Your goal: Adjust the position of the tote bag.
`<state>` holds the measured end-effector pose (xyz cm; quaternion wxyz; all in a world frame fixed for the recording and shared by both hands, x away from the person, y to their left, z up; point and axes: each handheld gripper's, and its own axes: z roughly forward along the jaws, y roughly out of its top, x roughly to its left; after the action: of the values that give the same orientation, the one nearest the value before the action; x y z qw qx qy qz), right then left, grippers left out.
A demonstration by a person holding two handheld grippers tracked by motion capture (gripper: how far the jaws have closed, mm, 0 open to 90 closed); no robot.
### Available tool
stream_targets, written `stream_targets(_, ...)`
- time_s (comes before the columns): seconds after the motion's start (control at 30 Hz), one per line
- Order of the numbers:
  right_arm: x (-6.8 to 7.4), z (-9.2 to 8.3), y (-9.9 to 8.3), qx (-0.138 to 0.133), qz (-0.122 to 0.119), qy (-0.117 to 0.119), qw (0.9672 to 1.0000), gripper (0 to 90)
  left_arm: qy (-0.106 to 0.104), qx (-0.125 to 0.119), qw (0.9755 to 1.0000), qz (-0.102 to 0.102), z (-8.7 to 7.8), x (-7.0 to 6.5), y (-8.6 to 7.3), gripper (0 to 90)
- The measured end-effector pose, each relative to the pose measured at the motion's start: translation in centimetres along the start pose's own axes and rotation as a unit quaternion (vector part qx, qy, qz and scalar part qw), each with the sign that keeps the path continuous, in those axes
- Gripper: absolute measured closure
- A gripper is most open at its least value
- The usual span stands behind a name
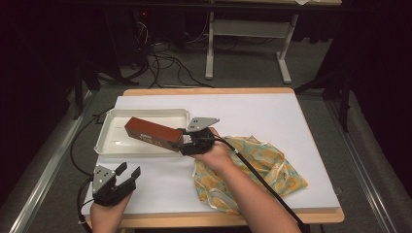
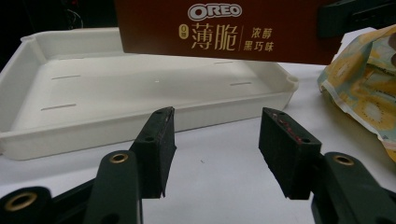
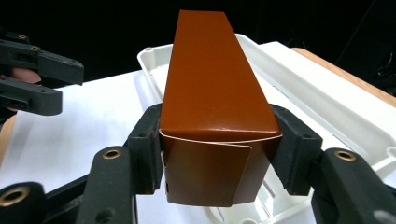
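Cloth [image 1: 252, 167] beside tray [image 1: 109, 127]; box [image 1: 152, 133] above tray.

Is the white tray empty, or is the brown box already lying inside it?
Empty. The white tray floor is bare; the brown box is held above it by the right gripper.

The Oreo box [image 2: 224, 30] is cut off by the top edge in the left gripper view. From above, its end sits hidden inside the right gripper [image 1: 187, 141]. The patterned cloth [image 1: 252, 172] is partly covered by the person's forearm [image 1: 252, 199].
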<state>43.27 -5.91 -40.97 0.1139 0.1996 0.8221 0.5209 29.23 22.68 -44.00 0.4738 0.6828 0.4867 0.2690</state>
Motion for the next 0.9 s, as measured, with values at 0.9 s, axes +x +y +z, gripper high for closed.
stream_targets(0.9, -2.3, 4.2, -2.7, 0.04, 0.011, -0.007, 0.9991, 44.5, -0.003, 0.002, 1.0, -0.005, 0.0, 0.1, -0.1, 46.5)
